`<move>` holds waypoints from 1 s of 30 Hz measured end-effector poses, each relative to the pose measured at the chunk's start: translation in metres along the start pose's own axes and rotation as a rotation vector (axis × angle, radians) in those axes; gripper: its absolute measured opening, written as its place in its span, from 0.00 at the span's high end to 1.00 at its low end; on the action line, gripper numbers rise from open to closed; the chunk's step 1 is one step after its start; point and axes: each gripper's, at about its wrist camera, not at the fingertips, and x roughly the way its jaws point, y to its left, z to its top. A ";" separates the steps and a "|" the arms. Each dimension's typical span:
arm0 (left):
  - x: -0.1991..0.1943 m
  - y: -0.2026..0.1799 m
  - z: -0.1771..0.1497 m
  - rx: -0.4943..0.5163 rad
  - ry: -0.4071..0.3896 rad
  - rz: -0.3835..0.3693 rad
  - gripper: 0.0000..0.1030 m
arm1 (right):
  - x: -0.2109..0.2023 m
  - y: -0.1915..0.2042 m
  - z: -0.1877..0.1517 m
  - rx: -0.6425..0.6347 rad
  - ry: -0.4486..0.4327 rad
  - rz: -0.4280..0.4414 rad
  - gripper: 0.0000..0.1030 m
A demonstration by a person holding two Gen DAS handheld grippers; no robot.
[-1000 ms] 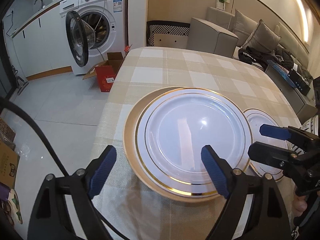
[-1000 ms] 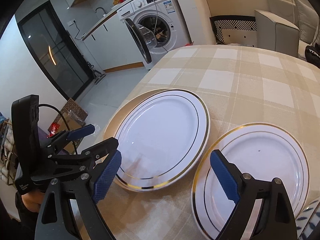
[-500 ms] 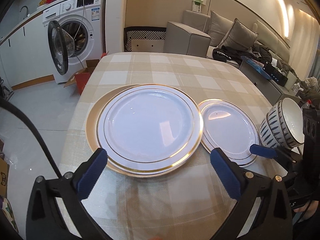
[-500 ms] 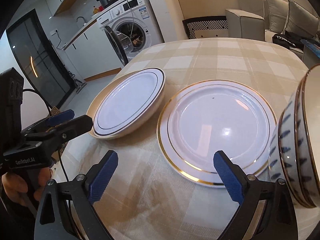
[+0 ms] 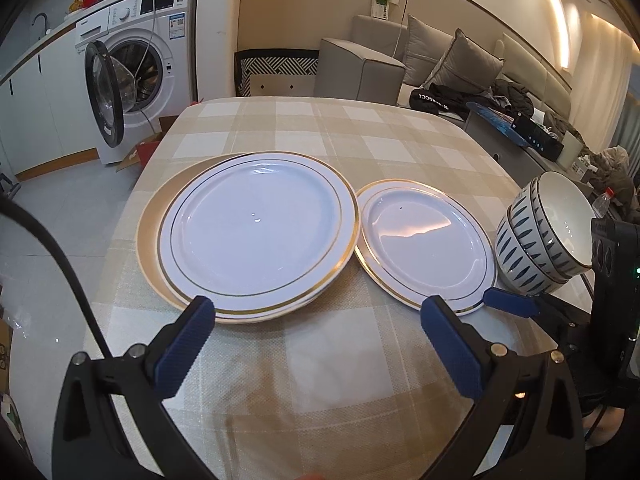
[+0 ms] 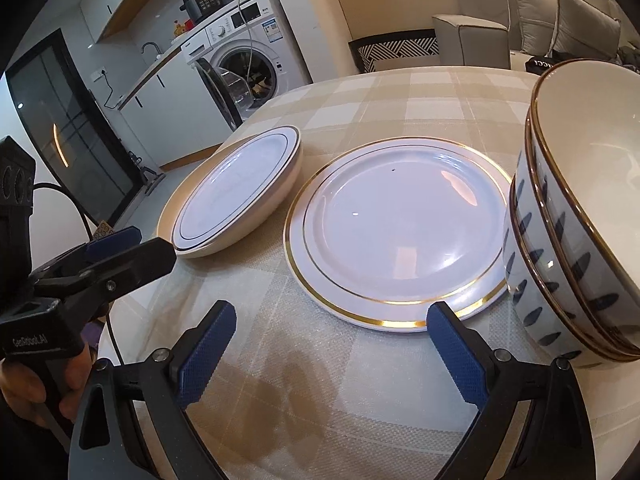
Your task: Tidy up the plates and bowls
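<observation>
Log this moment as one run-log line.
left gripper: open, empty | right gripper: open, empty | large plate on gold charger | small plate beside | bowl stack rightmost

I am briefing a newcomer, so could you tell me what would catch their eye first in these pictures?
First, the large gold-rimmed plate on a tan charger at the table's left, with a smaller gold-rimmed plate beside it. To the right stands a stack of blue-patterned bowls, looming in the right wrist view. Both the left gripper and right gripper hang open, empty, near the plates.
</observation>
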 end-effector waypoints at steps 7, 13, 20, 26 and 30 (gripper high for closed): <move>0.003 -0.005 -0.003 0.005 0.011 -0.005 0.00 | 0.000 -0.011 -0.003 0.046 -0.028 -0.050 0.05; 0.007 -0.009 -0.004 0.008 0.017 -0.018 0.00 | -0.004 -0.033 -0.003 0.122 -0.038 -0.069 0.05; 0.015 -0.018 -0.004 0.019 0.030 -0.035 0.00 | -0.011 -0.040 -0.008 0.136 -0.063 -0.065 0.05; 0.020 -0.024 -0.006 0.029 0.043 -0.041 0.00 | -0.016 -0.050 -0.008 0.154 -0.074 -0.079 0.06; 0.024 -0.026 -0.007 0.033 0.052 -0.050 0.00 | -0.021 -0.062 -0.006 0.179 -0.081 -0.073 0.06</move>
